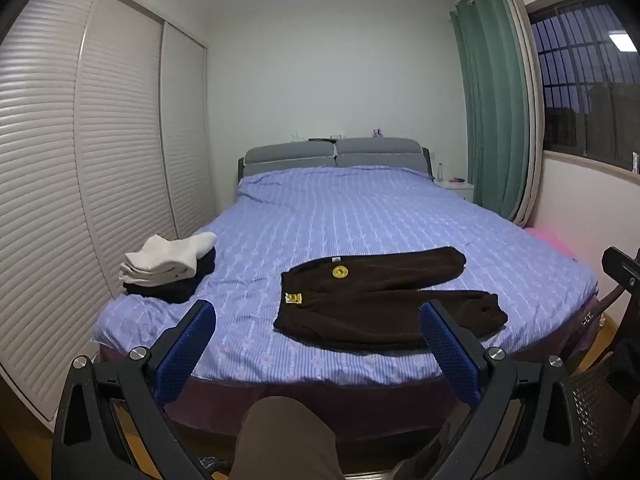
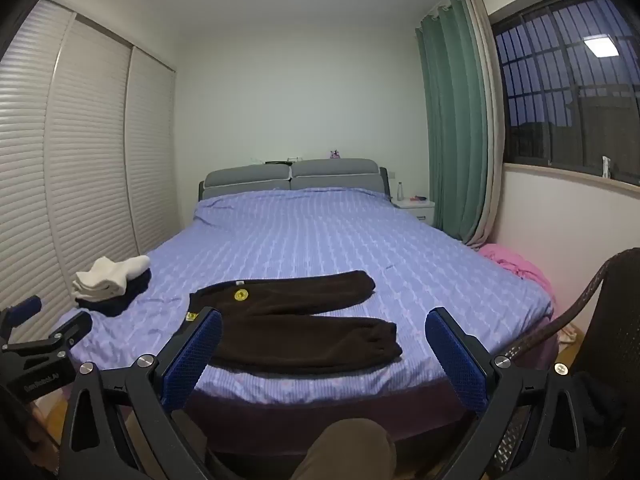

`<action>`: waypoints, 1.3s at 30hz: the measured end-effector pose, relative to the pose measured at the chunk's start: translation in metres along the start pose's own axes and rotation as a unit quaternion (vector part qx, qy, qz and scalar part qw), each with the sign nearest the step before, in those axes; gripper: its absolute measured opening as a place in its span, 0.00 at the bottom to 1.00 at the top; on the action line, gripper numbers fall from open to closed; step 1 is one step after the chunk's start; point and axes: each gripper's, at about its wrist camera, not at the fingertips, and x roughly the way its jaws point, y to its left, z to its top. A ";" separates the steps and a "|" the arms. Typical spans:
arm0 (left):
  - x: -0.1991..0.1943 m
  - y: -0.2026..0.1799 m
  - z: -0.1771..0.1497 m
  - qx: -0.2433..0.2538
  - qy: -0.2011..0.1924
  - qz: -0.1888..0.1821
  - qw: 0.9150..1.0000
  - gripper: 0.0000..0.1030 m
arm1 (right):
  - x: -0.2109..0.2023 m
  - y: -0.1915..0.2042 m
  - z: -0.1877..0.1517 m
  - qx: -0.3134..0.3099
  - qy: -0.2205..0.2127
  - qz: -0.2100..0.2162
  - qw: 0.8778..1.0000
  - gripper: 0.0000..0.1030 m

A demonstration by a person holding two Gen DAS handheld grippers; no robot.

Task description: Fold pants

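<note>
Both your left claw (image 1: 316,344) and right claw (image 2: 323,350) hang released, grasping nothing, short of the bed (image 1: 360,216). Beyond them the brown pants (image 1: 380,300) lie flat and unfolded on its near edge; every fold remains.

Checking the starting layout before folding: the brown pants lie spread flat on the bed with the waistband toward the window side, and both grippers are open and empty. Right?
Not quite. The brown pants lie flat on the bed, but the left wrist view shows the waistband toward the wardrobe side, legs toward the window. Left gripper and right gripper are open and empty.
</note>
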 end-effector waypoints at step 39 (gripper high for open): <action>-0.010 -0.008 0.000 0.019 -0.029 0.016 0.999 1.00 | -0.019 -0.008 -0.001 0.011 -0.032 0.009 0.999 1.00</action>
